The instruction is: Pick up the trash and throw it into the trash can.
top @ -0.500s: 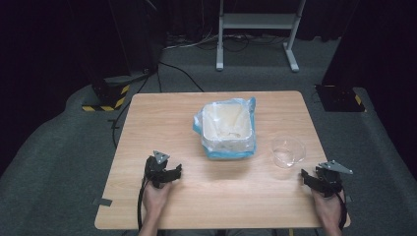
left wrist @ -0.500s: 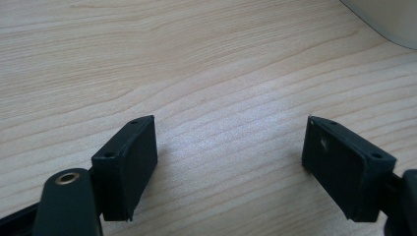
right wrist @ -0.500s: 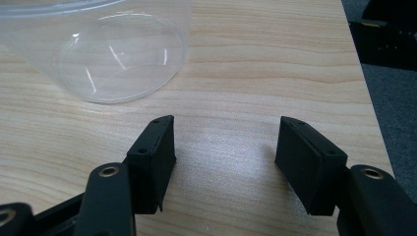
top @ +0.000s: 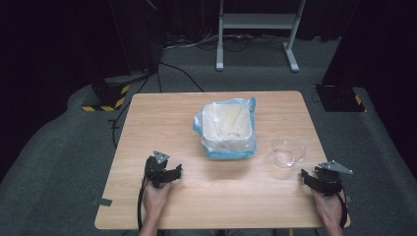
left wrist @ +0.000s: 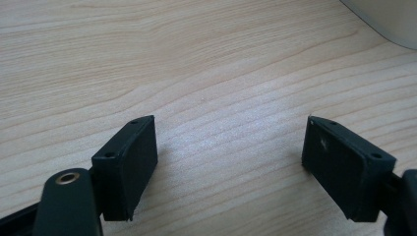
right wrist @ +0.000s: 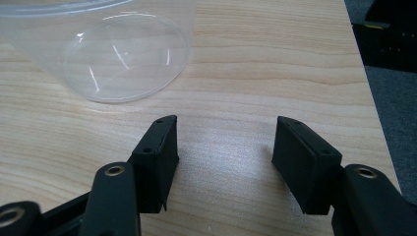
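Clear plastic cup (top: pixel 288 151) stood on table (top: pixel 162 118), near right gripper (top: pixel 314 178). Looked light, thin, slippery; best pinched softly at rim. Both grippers' fingers wide apart, left gripper (top: pixel 172 173) too, holding nothing.

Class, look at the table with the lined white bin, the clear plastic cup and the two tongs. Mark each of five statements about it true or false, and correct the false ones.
1. The clear cup stands on the table to the right of the white bin. True.
2. The right tongs grip the cup. False: their jaws stand open over bare wood, and the cup sits apart, ahead of them.
3. The left tongs are open with nothing between the jaws. True.
4. The bin lies tipped on its side. False: it stands upright, mouth up, lined with a bag with blue edging.
5. The cup is full of dark liquid. False: it looks clear, the wood grain visible through it.
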A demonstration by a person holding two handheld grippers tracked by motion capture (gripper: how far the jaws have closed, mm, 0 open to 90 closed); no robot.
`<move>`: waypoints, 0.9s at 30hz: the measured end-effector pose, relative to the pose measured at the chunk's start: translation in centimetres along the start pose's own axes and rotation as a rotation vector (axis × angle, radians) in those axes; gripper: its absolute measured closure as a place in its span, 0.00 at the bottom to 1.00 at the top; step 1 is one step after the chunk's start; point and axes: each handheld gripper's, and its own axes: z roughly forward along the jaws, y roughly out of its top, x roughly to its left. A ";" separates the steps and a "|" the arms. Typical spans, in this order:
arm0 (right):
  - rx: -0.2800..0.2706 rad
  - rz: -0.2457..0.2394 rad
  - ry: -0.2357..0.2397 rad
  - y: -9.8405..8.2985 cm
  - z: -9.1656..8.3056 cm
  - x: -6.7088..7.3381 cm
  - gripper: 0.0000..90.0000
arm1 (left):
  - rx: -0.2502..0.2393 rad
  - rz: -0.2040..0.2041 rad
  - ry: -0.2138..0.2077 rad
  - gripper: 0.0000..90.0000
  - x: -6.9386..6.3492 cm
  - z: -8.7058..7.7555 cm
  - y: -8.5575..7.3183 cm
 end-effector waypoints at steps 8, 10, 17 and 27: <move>-0.027 0.029 0.004 -0.3 -0.4 -0.2 0.58 | 0.000 0.000 0.000 0.24 0.0 0.0 0.0; -0.037 0.040 0.020 -0.3 -0.7 -0.4 0.60 | 0.000 0.000 0.000 0.24 0.0 0.0 0.0; -0.052 0.053 0.067 -0.2 -1.7 -0.7 0.65 | 0.000 0.000 0.000 0.24 0.0 0.0 0.0; -0.101 0.074 0.100 1.1 -2.9 -1.1 0.65 | 0.000 0.000 0.000 0.24 0.0 0.0 0.0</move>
